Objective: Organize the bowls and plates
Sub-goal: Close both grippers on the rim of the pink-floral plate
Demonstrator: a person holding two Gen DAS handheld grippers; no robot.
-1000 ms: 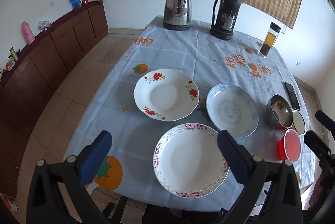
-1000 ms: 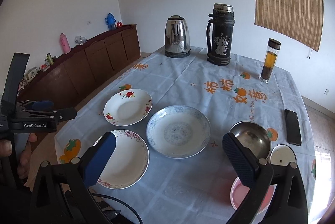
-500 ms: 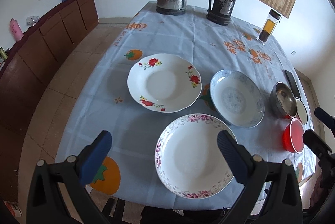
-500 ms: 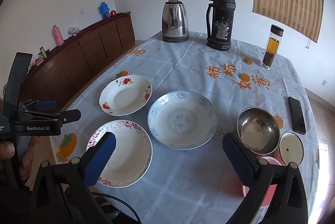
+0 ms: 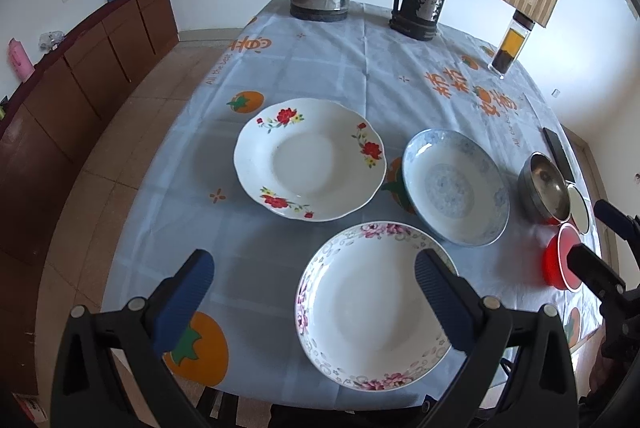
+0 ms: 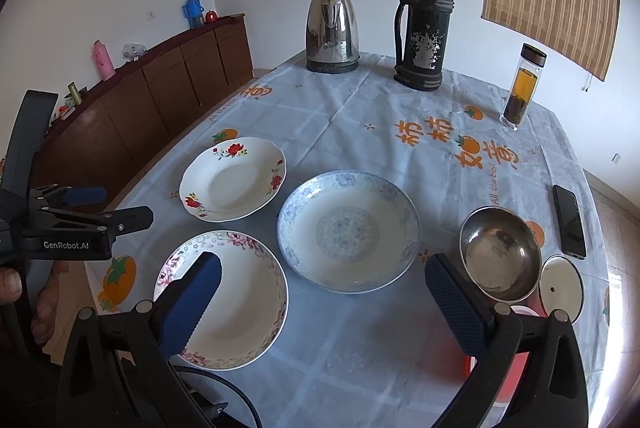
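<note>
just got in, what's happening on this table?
A person holds two grippers over the table, both open and empty. The left gripper hovers by the pink-rimmed plate; the right gripper faces the blue-patterned plate. The red-flowered plate and steel bowl lie separate; nothing is stacked yet.

— Where does the left wrist view sit?

— Above the near edge of the tabletop (image 5: 320, 68), looking steeply down and forward between its own fingers; the pink-rimmed plate (image 5: 376, 308) lies close below.

— And the right wrist view?

— Further right and flatter, facing the far wall. Both share the three plates, the kettle (image 6: 332, 28) and the flask (image 6: 424, 28). Each also catches the other hand-held gripper at its edge.
</note>
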